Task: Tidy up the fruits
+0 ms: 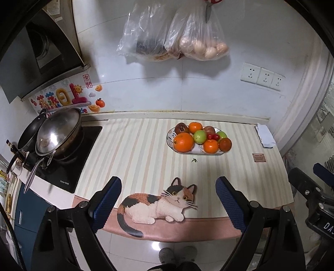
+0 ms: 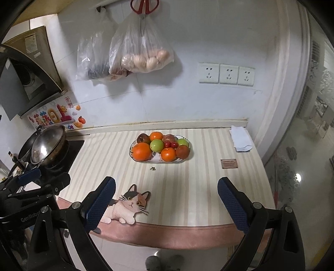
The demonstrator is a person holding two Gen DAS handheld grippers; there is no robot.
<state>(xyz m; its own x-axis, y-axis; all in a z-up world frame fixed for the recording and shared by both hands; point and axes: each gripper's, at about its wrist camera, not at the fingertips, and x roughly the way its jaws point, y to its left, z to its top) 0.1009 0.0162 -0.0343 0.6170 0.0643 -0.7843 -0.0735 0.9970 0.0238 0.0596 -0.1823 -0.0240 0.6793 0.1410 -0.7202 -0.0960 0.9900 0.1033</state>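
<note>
Two pans [image 1: 56, 135] are seen stacked on the black cooktop [image 1: 68, 164] at the left, below a grey hood [image 1: 39, 56]. Just right of it, a striped mat [image 1: 137, 158] is spread over the counter, with a cat picture [image 1: 158, 202] at its near edge. Above, on the wall, clear bags [image 1: 196, 39] of eggs are hung under red scissors [image 2: 144, 6].

Toward the back of the mat, an oval plate [image 1: 183, 151] is set, filled with fruit: a big orange [image 1: 183, 142] at its near left, a green apple [image 1: 199, 136] beside it, small red tomatoes [image 1: 213, 136] in the middle, a smaller orange [image 1: 211, 146] in front. A tiny green scrap [image 1: 194, 160] lies just in front of the plate. Further right, a folded white cloth [image 1: 265, 135] is laid at the mat's far corner, below three sockets [image 1: 263, 76].

The left gripper [image 1: 168, 205] is held wide with nothing between its blue pads [image 1: 106, 206], well short of the plate. The right gripper [image 2: 166, 205] is likewise spread wide and empty.
</note>
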